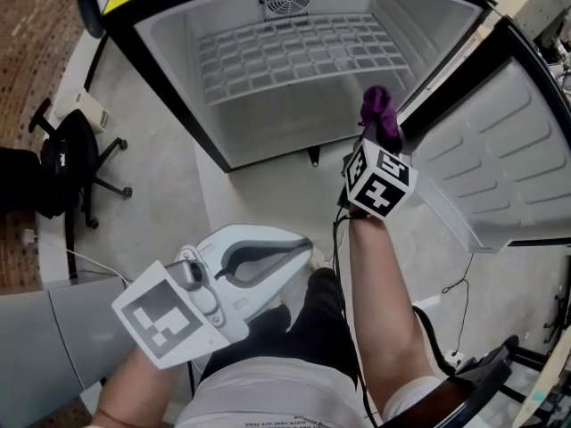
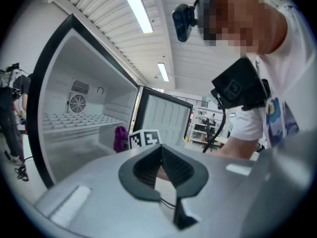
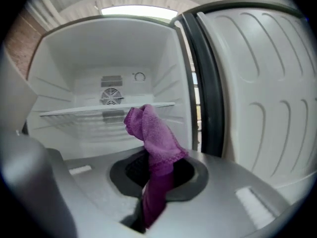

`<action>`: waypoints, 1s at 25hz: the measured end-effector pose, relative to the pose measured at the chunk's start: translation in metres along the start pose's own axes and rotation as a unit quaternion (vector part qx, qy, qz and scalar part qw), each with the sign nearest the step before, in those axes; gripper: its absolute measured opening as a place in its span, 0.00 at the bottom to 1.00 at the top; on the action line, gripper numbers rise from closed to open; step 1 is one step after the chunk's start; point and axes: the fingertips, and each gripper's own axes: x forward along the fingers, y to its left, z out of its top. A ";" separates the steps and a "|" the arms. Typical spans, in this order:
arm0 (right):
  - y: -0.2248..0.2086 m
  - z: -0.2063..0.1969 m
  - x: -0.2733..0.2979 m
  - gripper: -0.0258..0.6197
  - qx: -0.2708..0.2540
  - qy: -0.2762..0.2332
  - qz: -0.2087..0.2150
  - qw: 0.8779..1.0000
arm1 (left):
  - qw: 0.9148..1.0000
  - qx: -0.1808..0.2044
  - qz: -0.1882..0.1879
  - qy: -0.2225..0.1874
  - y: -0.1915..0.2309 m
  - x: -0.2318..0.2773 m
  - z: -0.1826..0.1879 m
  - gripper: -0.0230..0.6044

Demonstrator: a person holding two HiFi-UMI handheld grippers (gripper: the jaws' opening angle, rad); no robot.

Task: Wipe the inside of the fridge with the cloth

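My right gripper (image 3: 157, 175) pinches the purple cloth (image 3: 151, 133) at the open fridge (image 1: 169, 52), just beside its door (image 1: 500, 150). Only the head view shows my left gripper (image 1: 302, 243) low, well apart; its own view shows it clenched, empty.

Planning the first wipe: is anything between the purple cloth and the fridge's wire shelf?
Nothing: the right gripper view shows only open space between the cloth, in the right claw, and the wire shelf.

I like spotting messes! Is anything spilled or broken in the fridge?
Nothing stands out: no spill or damage shows in the fridge, its shelf sits level, and the cloth is clamped in the right gripper.
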 end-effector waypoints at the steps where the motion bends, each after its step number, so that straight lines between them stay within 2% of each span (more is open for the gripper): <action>1: 0.014 -0.003 -0.008 0.13 -0.010 0.004 0.034 0.999 | 1.000 0.002 0.001 0.000 -0.001 -0.001 0.000 0.05; 3: 0.044 -0.011 -0.022 0.13 -0.018 0.017 0.113 0.993 | 1.000 0.003 0.003 -0.003 -0.002 -0.003 0.001 0.04; 6: 0.087 -0.023 -0.031 0.13 -0.004 0.037 0.217 0.975 | 1.000 -0.002 0.015 -0.014 0.000 -0.006 0.003 0.04; 10: 0.133 -0.035 -0.018 0.13 0.008 0.058 0.301 0.952 | 0.999 -0.013 0.046 -0.020 0.006 -0.010 0.002 0.05; 19: 0.219 -0.051 0.014 0.13 0.002 0.080 0.386 0.919 | 0.996 -0.016 0.088 -0.011 0.026 -0.002 -0.003 0.04; 25: 0.256 -0.060 0.034 0.13 0.032 0.101 0.405 0.908 | 0.994 -0.029 0.107 -0.010 0.036 0.002 -0.003 0.05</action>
